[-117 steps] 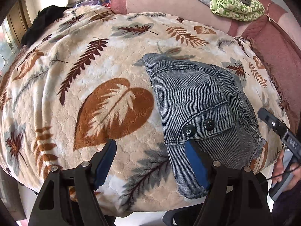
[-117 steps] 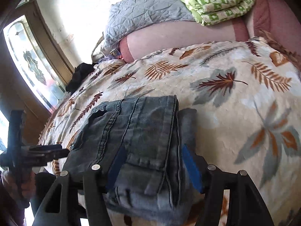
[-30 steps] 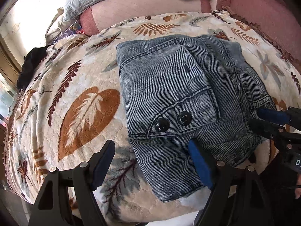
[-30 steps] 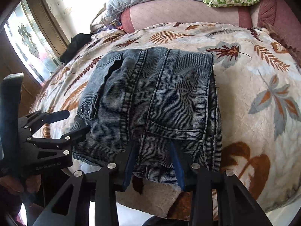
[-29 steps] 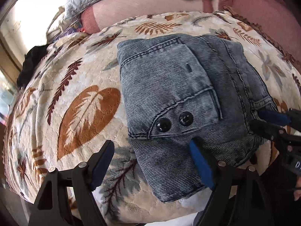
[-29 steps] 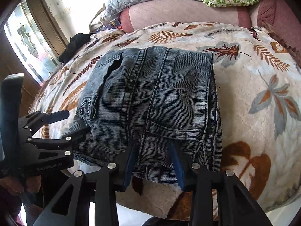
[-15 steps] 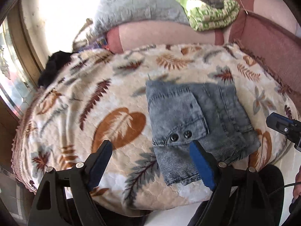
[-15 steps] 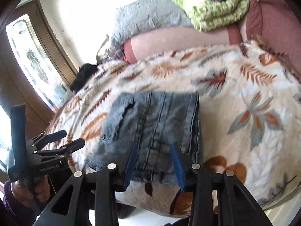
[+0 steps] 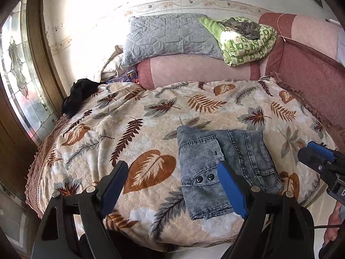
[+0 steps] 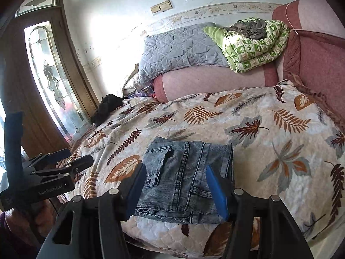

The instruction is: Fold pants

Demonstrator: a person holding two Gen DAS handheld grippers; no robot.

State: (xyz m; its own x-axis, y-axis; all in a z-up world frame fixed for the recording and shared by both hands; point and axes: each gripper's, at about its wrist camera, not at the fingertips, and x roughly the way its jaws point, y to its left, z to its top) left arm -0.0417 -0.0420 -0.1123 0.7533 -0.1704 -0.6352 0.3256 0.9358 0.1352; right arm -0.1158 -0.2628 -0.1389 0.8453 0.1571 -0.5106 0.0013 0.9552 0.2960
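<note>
The grey-blue denim pants [image 9: 217,164] lie folded into a compact rectangle near the front edge of the bed, on a leaf-print blanket [image 9: 133,133]. They also show in the right wrist view [image 10: 185,179]. My left gripper [image 9: 172,185] is open and empty, held back from the bed, above its front edge. My right gripper [image 10: 176,190] is open and empty, pulled back from the pants. Each gripper shows in the other's view: the right one [image 9: 319,161] at the right edge, the left one [image 10: 62,161] at the left.
A grey quilted pillow [image 9: 170,36] and a green folded blanket [image 9: 245,41] rest on a pink bolster [image 9: 200,69] at the head. A black garment [image 9: 79,92] lies at the far left corner. A glass-paned door [image 10: 49,75] stands left. A maroon bed side [image 9: 312,73] runs along the right.
Both grippers have pulled back and up from the folded pants. The right gripper, which was closed on the pants' near edge, has opened and let go. The pants stay put.
</note>
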